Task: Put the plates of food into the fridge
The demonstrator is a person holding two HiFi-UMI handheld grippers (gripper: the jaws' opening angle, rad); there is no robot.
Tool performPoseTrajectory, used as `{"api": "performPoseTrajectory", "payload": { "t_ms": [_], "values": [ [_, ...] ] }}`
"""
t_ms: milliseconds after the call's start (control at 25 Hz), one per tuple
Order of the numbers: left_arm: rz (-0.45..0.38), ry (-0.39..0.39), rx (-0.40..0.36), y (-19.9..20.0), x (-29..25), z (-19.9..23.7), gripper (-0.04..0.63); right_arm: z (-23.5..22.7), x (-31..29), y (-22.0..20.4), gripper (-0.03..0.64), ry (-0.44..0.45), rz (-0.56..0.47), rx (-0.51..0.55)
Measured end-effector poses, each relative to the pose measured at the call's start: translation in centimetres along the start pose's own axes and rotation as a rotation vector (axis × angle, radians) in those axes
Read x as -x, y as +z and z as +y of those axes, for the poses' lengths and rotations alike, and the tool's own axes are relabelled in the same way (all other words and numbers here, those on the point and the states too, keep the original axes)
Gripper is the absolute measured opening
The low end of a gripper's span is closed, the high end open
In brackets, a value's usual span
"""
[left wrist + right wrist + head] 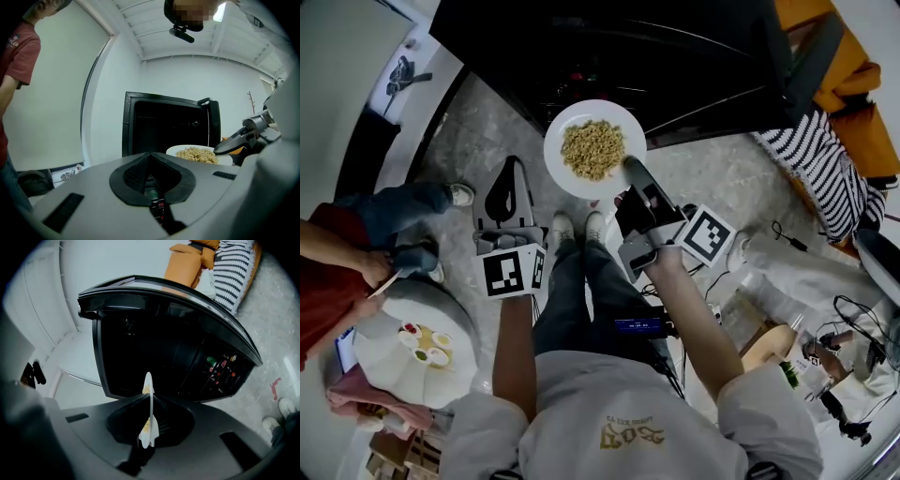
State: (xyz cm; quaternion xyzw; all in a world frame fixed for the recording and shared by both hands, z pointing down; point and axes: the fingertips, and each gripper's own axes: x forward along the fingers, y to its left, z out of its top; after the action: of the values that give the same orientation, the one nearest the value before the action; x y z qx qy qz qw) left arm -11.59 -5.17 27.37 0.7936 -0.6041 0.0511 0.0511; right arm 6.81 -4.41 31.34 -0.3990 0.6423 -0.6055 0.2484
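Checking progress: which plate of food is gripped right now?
The plate of yellowish food, its rim clamped by the right hand-held gripper before the fridge. The other plate, with small items, sits on the round white table.

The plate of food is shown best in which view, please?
The head view: the whole plate and its food show from above. The left gripper view shows it side-on, partly hidden; the right gripper view shows it edge-on in the right gripper.
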Motion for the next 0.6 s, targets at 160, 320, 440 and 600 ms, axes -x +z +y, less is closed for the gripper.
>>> {"api": "performPoseTrajectory", "payload": {
  "t_ms": [160,320,440,600],
  "values": [
    [-0.009,0.002,-0.004,-0.3,-0.2,-0.3,0.006,-0.8,-0.1,0.0,0.018,-0.009,0.003,0.003],
    [-0.016,0.000,-0.005,-0.7,0.1,-0.9,0.006,-1.4,0.2,-0.2,0.018,-0.007,0.007,-0.004],
    [-0.020,0.003,-0.006,-1.1,0.3,-1.3,0.006,-1.8,0.2,-0.3,0.018,0.002,0.015,0.001],
    [-0.014,0.011,-0.005,-1.9,-0.3,-1.1,0.006,-2.2,-0.9,-0.2,0.018,0.010,0.027,0.004]
  ]
}}
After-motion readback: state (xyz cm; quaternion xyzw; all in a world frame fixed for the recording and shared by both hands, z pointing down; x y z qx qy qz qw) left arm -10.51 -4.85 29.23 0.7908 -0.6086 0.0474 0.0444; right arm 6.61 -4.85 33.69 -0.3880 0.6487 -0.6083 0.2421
